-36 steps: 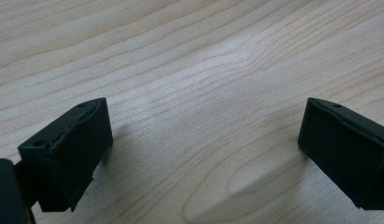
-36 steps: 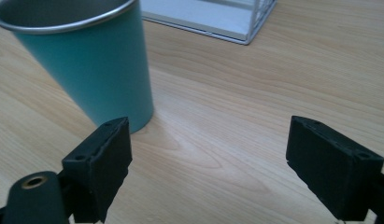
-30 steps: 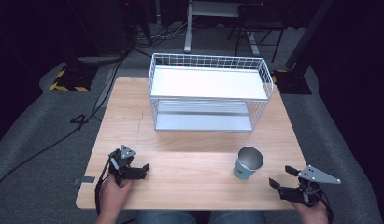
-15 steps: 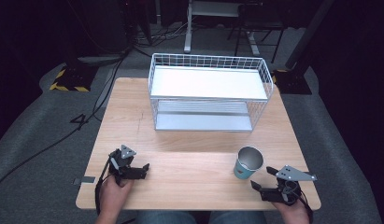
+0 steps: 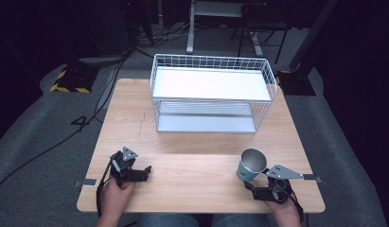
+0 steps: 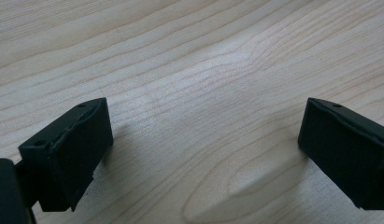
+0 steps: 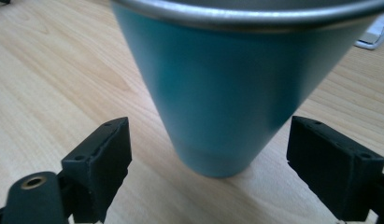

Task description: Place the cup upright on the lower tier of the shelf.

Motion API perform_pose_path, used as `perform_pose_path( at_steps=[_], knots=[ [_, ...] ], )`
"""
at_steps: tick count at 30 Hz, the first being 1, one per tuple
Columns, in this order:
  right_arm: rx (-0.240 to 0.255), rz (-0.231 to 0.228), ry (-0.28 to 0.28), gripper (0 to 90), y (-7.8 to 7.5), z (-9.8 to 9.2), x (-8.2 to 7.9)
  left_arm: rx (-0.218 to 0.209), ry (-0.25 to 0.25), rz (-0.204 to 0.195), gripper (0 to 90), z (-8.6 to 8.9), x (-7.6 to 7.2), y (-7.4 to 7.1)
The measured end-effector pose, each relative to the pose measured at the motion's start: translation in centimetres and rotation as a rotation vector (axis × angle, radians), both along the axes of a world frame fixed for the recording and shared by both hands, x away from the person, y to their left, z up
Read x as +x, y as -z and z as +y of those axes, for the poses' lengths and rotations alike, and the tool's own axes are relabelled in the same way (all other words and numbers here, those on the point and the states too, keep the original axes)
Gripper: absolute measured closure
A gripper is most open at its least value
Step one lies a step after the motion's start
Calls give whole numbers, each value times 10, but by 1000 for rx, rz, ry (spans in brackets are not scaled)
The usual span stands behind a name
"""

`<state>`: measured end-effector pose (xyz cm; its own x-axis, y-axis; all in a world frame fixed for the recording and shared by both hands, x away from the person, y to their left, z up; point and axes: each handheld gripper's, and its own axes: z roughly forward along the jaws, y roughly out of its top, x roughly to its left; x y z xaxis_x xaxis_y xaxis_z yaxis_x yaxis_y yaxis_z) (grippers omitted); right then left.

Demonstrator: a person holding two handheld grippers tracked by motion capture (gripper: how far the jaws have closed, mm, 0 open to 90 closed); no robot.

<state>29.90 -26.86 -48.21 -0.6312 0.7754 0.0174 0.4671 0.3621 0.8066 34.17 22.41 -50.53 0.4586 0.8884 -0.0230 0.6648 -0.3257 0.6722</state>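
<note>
A teal cup with a metal rim stands upright on the wooden table, near its front right. My right gripper lies low just in front of the cup, jaws open and pointing at its base. In the right gripper view the cup looms close, a little beyond the two black fingers, which stand apart on either side without touching it. My left gripper rests at the front left of the table, open. In the left gripper view its jaws frame bare wood.
A white wire rack with two shelves stands at the back middle of the table. Dark floor, cables and a desk frame lie beyond the far edge. The table's front edge runs just under both hands.
My right gripper has moved left and slightly down, from the table's right corner to just in front of the cup. The left gripper has stayed put.
</note>
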Motion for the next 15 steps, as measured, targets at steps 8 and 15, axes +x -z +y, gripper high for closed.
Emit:
perform_pose_path(
  at_steps=[8, 15],
  knots=[
    [30, 11, 49, 149, 10, 8, 11, 1, 0, 0, 36, 0, 0, 0],
    [24, -9, 56, 152, 13, 15, 13, 1, 0, 0, 36, 0, 0, 0]
  ],
)
